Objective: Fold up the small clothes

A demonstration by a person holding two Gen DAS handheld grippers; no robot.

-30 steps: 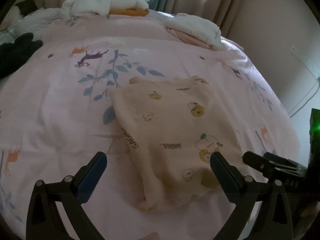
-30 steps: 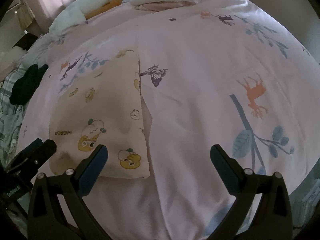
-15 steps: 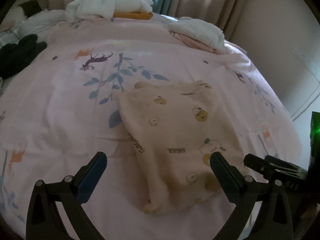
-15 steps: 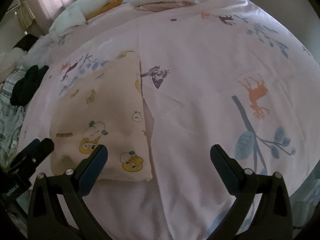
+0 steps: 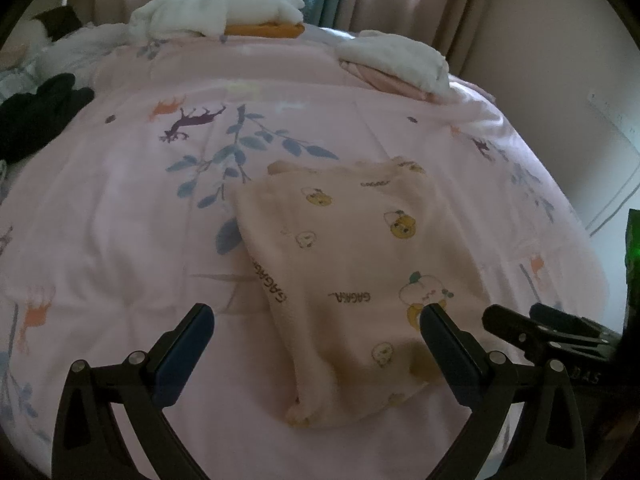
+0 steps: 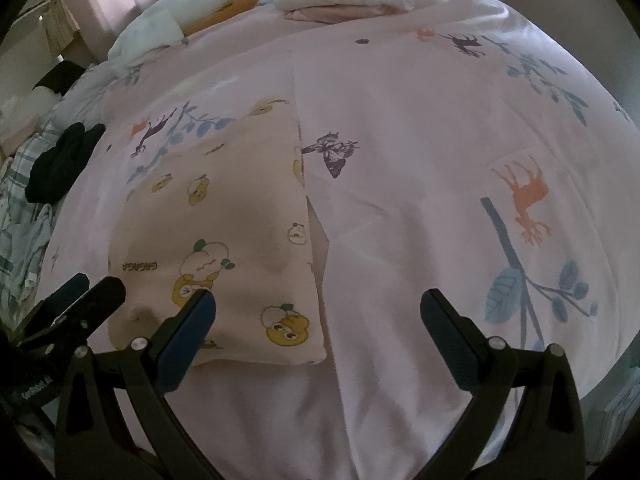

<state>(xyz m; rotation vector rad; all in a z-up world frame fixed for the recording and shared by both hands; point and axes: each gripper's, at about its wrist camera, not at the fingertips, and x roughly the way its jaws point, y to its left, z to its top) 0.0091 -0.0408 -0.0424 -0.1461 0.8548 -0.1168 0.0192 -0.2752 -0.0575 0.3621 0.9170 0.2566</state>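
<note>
the biggest risk is the bedsheet (image 5: 120, 240) itself: it is loose, pink and creased right beside the garment, and a finger diving for a cloth edge could pinch sheet and garment together, dragging the whole fold out of square. next is the soft, thick-looking fabric of the cream garment (image 5: 352, 264); lifted by one corner only, its layers would likely slide apart and the folded shape would slump. a smaller hazard is the two tools crowding each other, since the right gripper's tip shows just beside the left one's right finger.

the garment lies flat on the near part of the bed, well apart from the folded white piles (image 5: 216, 16) at the far side. it looks already folded into a long panel, cream with small yellow cartoon prints and brown lettering, its near end rounded and slightly bunched (image 6: 224, 240).

the left gripper (image 5: 316, 334) hangs above the garment's near end, fingers spread wide, gripping nothing. the right gripper (image 6: 318, 312) is likewise spread wide and empty, over the garment's right edge and the bare sheet.
</note>
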